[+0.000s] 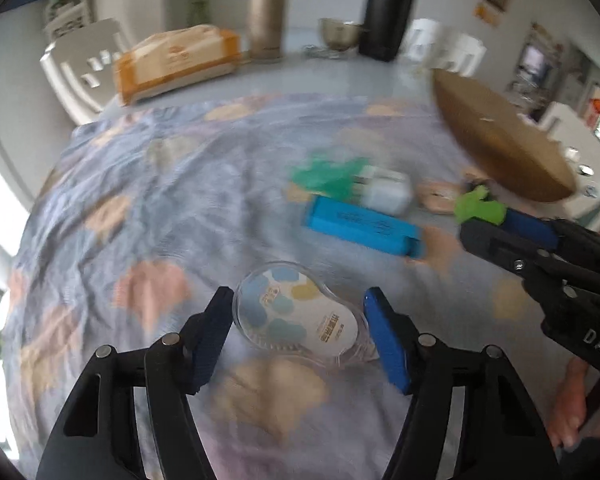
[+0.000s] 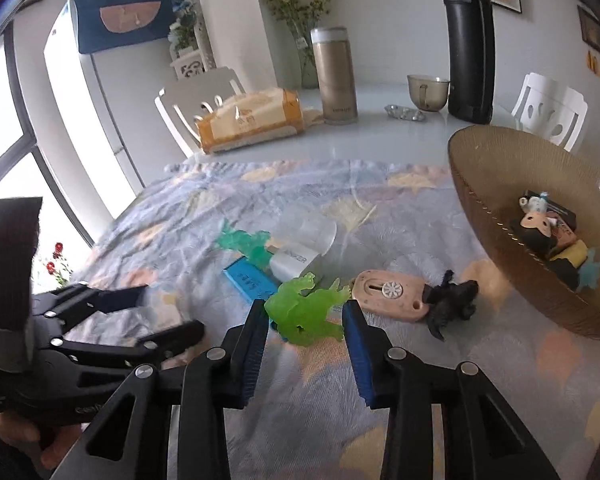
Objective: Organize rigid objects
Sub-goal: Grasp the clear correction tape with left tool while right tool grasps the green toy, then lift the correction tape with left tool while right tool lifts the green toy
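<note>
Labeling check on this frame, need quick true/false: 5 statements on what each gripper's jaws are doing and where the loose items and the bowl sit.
1. The right gripper has its jaws on either side of the light green toy figure. True.
2. The left gripper is shut on the blue box. False: its jaws are open around the clear oval case; the blue box lies farther off on the cloth.
3. The brown bowl holds nothing. False: small figures lie inside.
4. The pink oval item lies on the patterned cloth. True.
5. The black flask lies on its side. False: it stands upright.
</note>
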A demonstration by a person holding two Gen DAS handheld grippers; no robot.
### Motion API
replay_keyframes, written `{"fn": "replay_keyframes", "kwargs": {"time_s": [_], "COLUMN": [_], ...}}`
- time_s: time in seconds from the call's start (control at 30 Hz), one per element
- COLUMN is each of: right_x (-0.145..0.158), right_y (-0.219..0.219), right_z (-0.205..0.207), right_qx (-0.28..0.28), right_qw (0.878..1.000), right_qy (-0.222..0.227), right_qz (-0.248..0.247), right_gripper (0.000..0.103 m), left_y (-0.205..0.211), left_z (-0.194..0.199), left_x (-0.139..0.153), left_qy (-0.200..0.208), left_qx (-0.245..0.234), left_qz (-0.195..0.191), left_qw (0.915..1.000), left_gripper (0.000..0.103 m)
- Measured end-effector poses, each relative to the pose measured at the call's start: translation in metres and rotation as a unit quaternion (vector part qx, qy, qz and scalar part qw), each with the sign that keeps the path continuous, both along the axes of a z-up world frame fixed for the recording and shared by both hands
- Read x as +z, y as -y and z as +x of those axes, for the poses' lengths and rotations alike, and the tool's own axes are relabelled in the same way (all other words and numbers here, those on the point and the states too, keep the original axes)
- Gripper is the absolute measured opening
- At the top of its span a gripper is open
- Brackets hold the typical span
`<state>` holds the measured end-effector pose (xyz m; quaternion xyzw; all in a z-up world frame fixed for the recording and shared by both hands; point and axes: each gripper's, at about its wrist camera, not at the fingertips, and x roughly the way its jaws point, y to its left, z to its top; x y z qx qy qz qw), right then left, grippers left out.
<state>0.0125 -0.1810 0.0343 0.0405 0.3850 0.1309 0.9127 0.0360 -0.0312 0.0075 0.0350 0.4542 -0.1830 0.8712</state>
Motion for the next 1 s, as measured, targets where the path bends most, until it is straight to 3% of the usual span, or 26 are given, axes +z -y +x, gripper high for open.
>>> {"fn": "replay_keyframes", "kwargs": {"time_s": [0.2,0.33,0.5,0.6,0.83,1.0], "right_x": [-0.005,-0.021,-0.029,-0.029,-0.029,-0.03], "right_y": [0.019,0.032,0.041,0.039,0.037,0.033], "right_z": [-0.042,-0.048,-0.042,-0.046,-0.047,-0.048], "right_qx": [-0.002,-0.004,-0.007,-0.007,-0.003,-0.002], "right_qw": [1.0,0.999,0.998,0.998,0.999,0.999], "right_qy": [-0.025,-0.04,-0.058,-0.054,-0.053,-0.051], "right_qz": [-0.003,0.007,0.029,0.021,0.01,0.0], "right_gripper": [0.037,0.037,0.038,0.038,0.038,0.038], "left_y": [0.022,0.028,0.019,0.006,-0.025,-0.02], "left_z": [-0.035,-0.052,-0.062,-0.069,-0.085,-0.083], "left_x": [-0.003,-0.005,-0.006,-0.008,-0.008,-0.004], "left_qy": [0.004,0.017,0.008,0.004,0.008,0.004], "left_qx": [-0.075,-0.091,-0.083,-0.069,-0.036,-0.041], "left_qz": [0.021,0.037,0.037,0.035,0.05,0.027], "left_qw": [0.997,0.9951,0.9958,0.997,0.9981,0.9988], "left_gripper": [0.064,0.065,0.069,0.074,0.075,0.077]}}
